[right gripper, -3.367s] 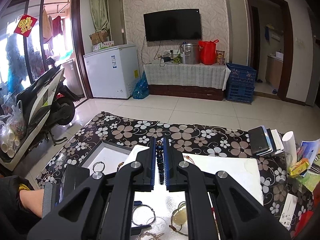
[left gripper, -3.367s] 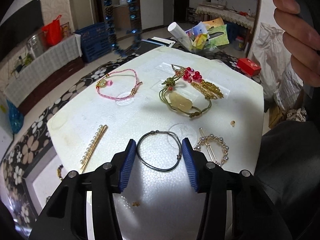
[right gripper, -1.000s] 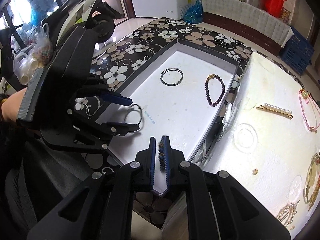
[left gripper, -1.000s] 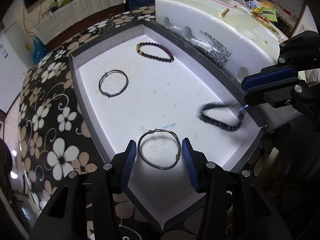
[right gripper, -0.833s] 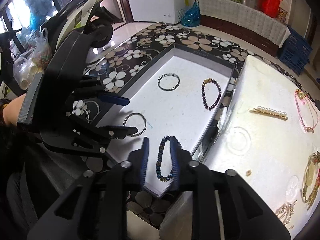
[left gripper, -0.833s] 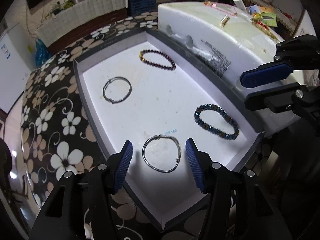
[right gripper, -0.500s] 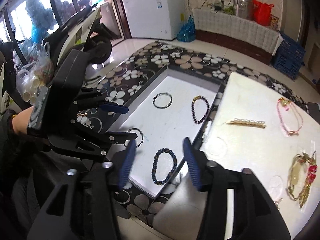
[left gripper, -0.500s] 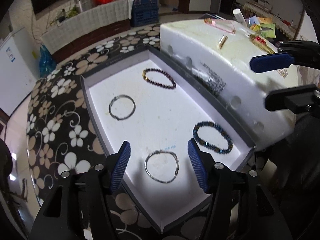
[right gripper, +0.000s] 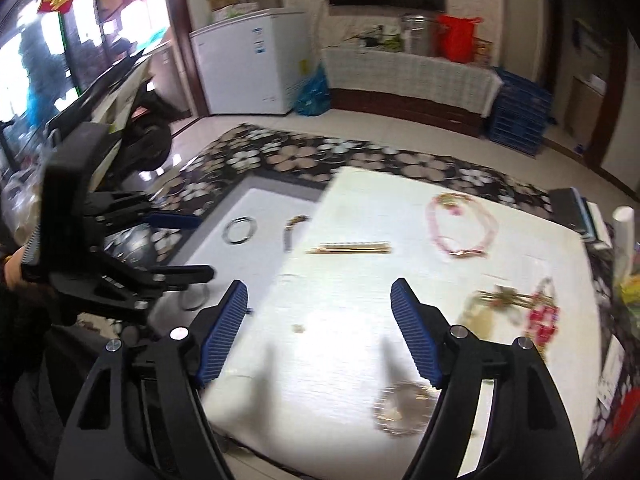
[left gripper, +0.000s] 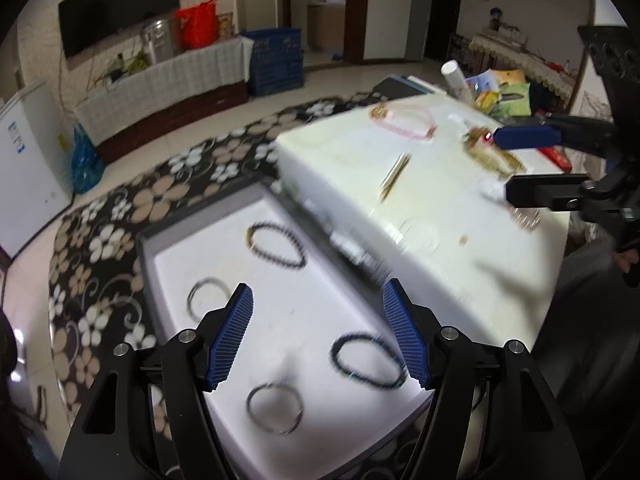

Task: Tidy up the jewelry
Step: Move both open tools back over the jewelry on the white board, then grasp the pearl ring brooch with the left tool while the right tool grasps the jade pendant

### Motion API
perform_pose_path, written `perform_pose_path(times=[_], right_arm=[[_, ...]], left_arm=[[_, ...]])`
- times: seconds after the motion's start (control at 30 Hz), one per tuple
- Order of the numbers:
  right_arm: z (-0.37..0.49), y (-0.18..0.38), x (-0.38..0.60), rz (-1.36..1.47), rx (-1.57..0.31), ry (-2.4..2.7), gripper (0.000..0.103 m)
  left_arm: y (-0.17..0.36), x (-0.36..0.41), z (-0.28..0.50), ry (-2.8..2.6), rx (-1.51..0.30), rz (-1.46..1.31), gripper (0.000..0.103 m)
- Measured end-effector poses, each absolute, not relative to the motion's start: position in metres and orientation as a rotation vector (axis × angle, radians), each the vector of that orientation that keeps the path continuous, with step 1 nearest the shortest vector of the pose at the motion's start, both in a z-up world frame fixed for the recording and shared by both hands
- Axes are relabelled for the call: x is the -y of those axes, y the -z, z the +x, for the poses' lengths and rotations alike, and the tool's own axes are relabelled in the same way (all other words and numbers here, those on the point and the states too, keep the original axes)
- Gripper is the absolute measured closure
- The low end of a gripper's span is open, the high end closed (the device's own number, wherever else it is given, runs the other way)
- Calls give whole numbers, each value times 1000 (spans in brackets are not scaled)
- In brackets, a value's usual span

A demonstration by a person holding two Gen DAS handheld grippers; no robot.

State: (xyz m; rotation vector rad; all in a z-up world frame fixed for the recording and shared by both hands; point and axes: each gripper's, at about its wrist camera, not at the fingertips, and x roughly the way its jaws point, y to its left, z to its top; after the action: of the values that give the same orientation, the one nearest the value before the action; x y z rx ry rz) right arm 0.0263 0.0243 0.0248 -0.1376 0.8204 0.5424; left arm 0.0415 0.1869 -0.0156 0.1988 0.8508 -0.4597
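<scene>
the blue bead bracelet, pinched earlier, now lies in the tray at 5 o'clock. both the left gripper and right gripper jaws are spreading wider, empty.

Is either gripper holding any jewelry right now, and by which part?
Nothing is held. The left gripper and right gripper are both opening with nothing between their fingers; the bracelets lie loose in the tray.

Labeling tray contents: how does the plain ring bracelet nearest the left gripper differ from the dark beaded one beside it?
The ring bracelet is a thin, smooth, near-round metallic hoop; the beaded bracelet is thicker, dark, made of beads and more oval. The ring lies nearer the tray's front edge. Both lie flat, loose, apart.
</scene>
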Motion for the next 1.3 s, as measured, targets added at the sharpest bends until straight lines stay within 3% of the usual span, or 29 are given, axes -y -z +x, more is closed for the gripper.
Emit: perform_pose_path(times=[0.13,0.37,0.7,0.93,1.0,1.17,1.3], right_arm=[[32,-23,-5,-140,-816,-478,28],[49,-19,32,-148,-793,-337,5],[63,-20,117,-22,-797,-190,5],[51,-18,124,-15,-808,-271,5],[47,-16,118,-40,-815,-309,7],[40,-11,117,-66,-842,-366,22],[38,-11,121,-53,-844,-371,22]], left_arm=[[10,-165,48,483,-832,195,33],[6,-131,61,503,-807,213,33],[0,-98,74,542,-782,217,33],[3,-65,60,679,-785,262,33],[4,-53,50,733,-781,294,33],[11,-26,25,853,-786,361,33],[21,-11,20,869,-801,389,33]])
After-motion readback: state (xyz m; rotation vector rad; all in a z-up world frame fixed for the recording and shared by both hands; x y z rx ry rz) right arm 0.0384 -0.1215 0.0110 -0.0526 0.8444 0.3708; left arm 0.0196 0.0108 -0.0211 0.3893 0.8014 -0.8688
